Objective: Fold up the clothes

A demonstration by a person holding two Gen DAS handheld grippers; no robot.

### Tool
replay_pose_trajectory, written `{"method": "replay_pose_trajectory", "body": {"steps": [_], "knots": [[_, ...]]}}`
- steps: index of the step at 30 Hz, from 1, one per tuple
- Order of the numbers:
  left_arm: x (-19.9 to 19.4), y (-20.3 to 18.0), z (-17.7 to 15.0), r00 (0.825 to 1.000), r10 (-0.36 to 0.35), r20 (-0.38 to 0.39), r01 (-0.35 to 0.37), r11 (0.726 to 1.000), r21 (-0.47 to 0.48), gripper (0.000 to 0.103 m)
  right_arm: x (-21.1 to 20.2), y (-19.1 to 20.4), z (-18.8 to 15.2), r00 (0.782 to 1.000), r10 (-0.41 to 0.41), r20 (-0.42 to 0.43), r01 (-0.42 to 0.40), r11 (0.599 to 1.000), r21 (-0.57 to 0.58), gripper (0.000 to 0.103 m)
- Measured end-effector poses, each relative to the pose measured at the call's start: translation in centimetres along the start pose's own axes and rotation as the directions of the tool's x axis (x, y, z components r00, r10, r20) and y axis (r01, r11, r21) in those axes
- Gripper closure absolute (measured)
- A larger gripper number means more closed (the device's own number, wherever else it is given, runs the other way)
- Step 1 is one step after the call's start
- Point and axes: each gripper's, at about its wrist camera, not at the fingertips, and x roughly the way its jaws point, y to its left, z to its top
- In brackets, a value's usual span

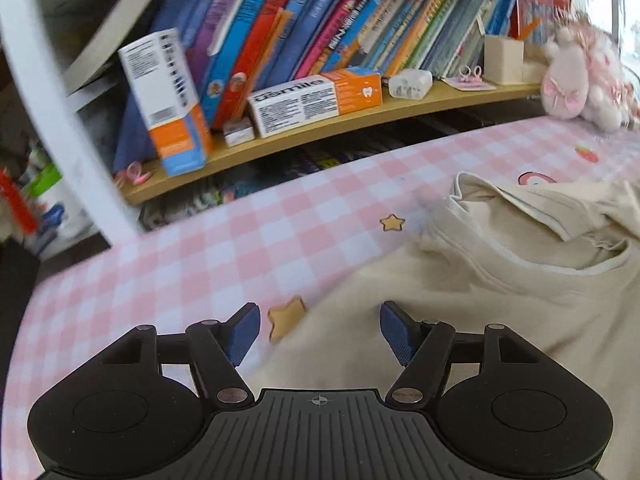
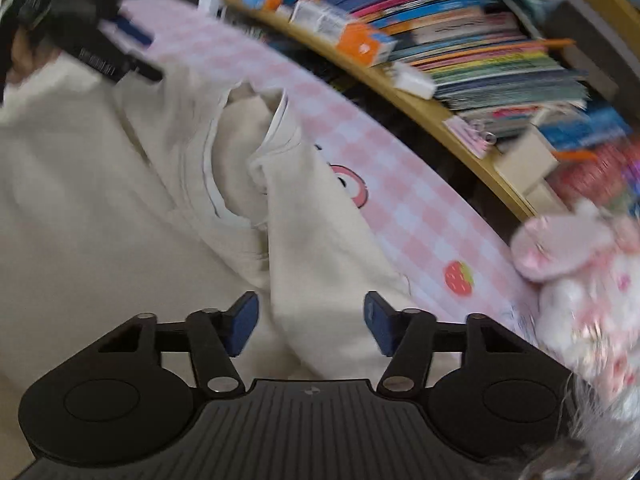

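Pink-checked desk (image 1: pixel 200 256) carries our cream sweatshirt (image 1: pixel 500 300), unfolded; both grippers, left (image 1: pixel 320 334) and right (image 2: pixel 311 324), hover with jaws apart, empty. Next we need an edge grip.

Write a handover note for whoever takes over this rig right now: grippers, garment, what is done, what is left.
Left gripper: jaws open, nothing held, over the near left edge of the cream sweatshirt.
Right gripper: jaws apart over a fold of the sweatshirt, pads not pressing it.
The sweatshirt lies rumpled on the pink checked tablecloth, neckline open, toward the bookshelf; a pink plush toy sits at the right.
Done: one flap appears turned over near the neckline.
Left: smooth it, finish the folds.
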Motion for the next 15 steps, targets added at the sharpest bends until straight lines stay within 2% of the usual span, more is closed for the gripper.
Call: {"method": "replay_pose_trajectory", "body": {"steps": [1,4,5,6,7,9,10,11,13,15], "knots": [[0.2,0.0,0.2,1.0,-0.004,0.0,0.004,1.0,0.007,0.035,0.7,-0.2,0.4,1.0,0.004,-0.008,-0.004,1.0,-0.003,0.061],[0.2,0.3,0.6,1.0,-0.021,0.004,0.021,1.0,0.014,0.035,2.3,-1.9,1.8,0.999,0.045,-0.026,-0.045,0.999,0.009,0.099],[0.0,0.4,0.6,1.0,-0.025,0.004,0.025,1.0,0.017,0.035,2.4,-3.0,2.4,0.999,0.049,-0.016,-0.049,0.998,0.027,0.099],[-0.1,0.6,0.6,1.0,-0.028,0.004,0.028,0.999,0.017,0.035,2.1,-4.8,3.1,0.999,0.023,0.022,-0.025,0.995,0.097,0.099],[-0.2,0.7,0.6,1.0,-0.031,0.004,0.031,0.999,0.017,0.035,1.9,-7.5,3.5,0.998,-0.034,0.057,0.019,0.972,0.234,0.099],[-0.3,0.8,0.6,0.999,-0.038,0.001,0.038,0.999,0.015,0.035,2.0,-12.9,3.9,0.985,-0.156,0.069,0.102,0.864,0.494,0.099],[-0.3,0.8,0.6,0.999,-0.044,0.0,0.044,0.999,0.015,0.035,2.7,-14.1,3.9,0.984,-0.177,0.039,0.132,0.846,0.516,0.099],[-0.2,0.7,0.6,0.999,-0.049,0.0,0.049,0.999,0.016,0.035,3.6,-15.0,3.9,0.983,-0.185,0.005,0.157,0.846,0.51,0.099],[-0.2,0.5,0.6,0.998,-0.065,0.003,0.065,0.998,0.018,0.035,5.6,-14.8,3.9,0.978,-0.192,-0.081,0.209,0.88,0.427,0.099],[0.0,0.4,0.7,0.996,-0.085,0.007,0.085,0.996,0.022,0.035,6.6,-14.4,3.4,0.981,-0.166,-0.098,0.191,0.9,0.391,0.099]]}}
